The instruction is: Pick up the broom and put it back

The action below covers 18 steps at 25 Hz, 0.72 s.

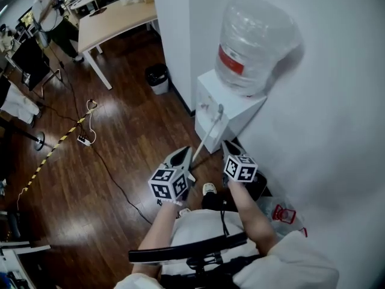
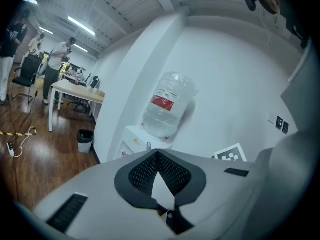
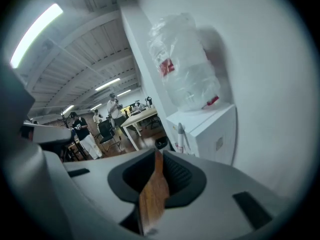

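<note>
Ahead of both sets of jaws stands a white water dispenser (image 1: 212,120) with a big clear bottle (image 1: 255,44) on top. The left gripper (image 1: 183,153) and right gripper (image 1: 228,144) both have their jaws closed on nothing. The broom (image 1: 207,134) leans against the dispenser, its handle just beyond the left jaws' tips.

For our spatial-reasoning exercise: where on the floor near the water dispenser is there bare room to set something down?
Bare wood floor lies between the bin, the water dispenser and the black cable. Crowded: the dispenser's front, where the broom handle leans, and the strip to its right, with clutter.
</note>
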Available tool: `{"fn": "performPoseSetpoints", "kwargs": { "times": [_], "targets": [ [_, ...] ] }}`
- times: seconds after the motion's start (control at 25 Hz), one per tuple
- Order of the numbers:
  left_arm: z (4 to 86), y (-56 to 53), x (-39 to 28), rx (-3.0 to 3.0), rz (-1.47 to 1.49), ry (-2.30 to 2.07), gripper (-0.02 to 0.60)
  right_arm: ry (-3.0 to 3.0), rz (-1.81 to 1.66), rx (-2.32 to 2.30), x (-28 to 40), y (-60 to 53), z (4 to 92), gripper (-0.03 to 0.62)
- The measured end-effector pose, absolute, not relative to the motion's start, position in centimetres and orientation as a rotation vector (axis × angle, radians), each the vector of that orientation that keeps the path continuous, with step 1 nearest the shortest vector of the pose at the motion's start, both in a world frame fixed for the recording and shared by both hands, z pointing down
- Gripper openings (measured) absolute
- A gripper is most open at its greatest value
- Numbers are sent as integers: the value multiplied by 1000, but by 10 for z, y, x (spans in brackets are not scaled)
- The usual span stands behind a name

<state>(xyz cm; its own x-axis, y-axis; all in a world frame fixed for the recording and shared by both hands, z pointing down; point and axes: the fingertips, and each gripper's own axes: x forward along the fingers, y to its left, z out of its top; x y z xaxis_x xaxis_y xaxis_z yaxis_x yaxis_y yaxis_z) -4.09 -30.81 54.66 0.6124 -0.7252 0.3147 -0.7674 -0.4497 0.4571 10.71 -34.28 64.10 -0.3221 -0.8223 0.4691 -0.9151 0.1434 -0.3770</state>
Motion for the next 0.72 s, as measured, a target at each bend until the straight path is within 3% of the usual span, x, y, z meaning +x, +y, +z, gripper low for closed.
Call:
{"fn": "performPoseSetpoints", "kwargs": {
  "times": [0.12,0.24,0.72],
  "targets": [
    [556,-329,-31,2254,136,-1177,-6,-2211,986,1732,108,-373,669,97],
    [574,-350,-25,2232,179,-1185,-6,-2143,1014,1753,109,-403,695,184],
    [644,-405,-22,2095,305,-1210,-6,-1949,1120,1802,107,-473,776,200]
  ]
}}
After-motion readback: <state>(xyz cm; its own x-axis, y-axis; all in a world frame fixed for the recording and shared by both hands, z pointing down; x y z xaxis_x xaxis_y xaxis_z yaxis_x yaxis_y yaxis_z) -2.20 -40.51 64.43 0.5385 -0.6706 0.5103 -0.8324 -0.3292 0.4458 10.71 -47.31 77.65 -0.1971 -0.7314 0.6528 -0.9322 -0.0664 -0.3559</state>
